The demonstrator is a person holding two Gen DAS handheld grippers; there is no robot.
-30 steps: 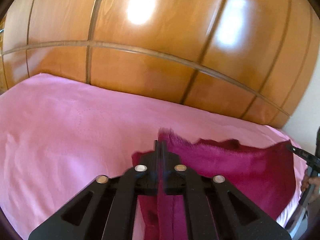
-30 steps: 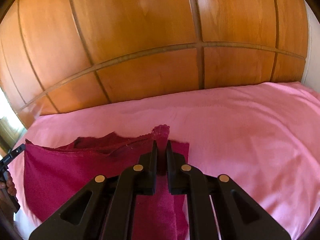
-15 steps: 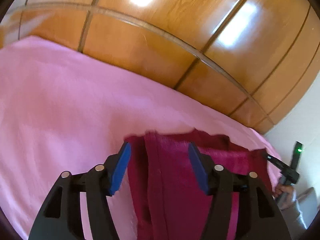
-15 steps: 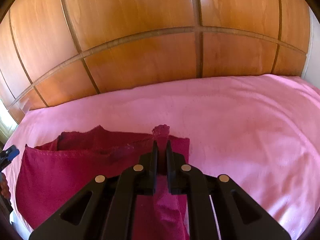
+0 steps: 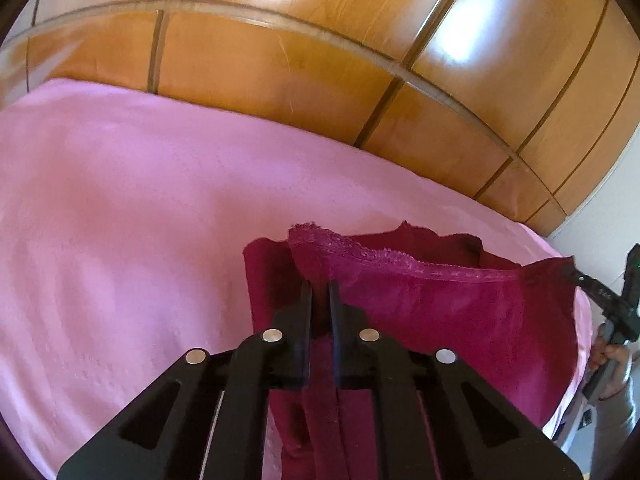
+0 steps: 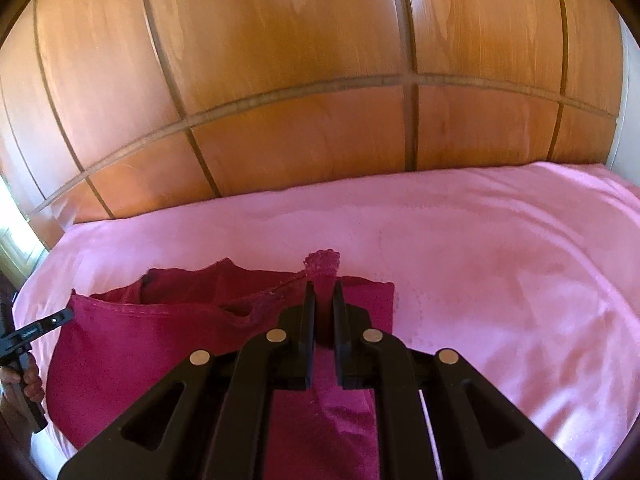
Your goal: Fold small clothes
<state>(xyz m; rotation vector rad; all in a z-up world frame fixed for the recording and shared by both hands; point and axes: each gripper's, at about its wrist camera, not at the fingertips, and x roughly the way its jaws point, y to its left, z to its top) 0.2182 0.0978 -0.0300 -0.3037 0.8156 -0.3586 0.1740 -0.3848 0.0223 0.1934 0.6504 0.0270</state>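
A dark magenta garment (image 5: 460, 312) with a lace-trimmed edge lies on the pink bedsheet (image 5: 120, 220) and is held up along its near edge. My left gripper (image 5: 319, 286) is shut on the garment's left corner. My right gripper (image 6: 323, 286) is shut on the garment's (image 6: 160, 340) right corner, with a lace tip sticking up past the fingers. In each view the other gripper shows at the cloth's far end: the right gripper (image 5: 592, 284) and the left gripper (image 6: 48, 324).
A wooden panelled headboard (image 6: 320, 100) rises behind the bed. The pink sheet (image 6: 500, 260) stretches wide to the right of the garment. A pale wall (image 5: 600, 220) stands at the bed's right end. The holder's hand (image 5: 612, 352) shows by the bed edge.
My left gripper was open over the garment half a second ago and has shut on its corner again. The right gripper has stayed shut on its corner.
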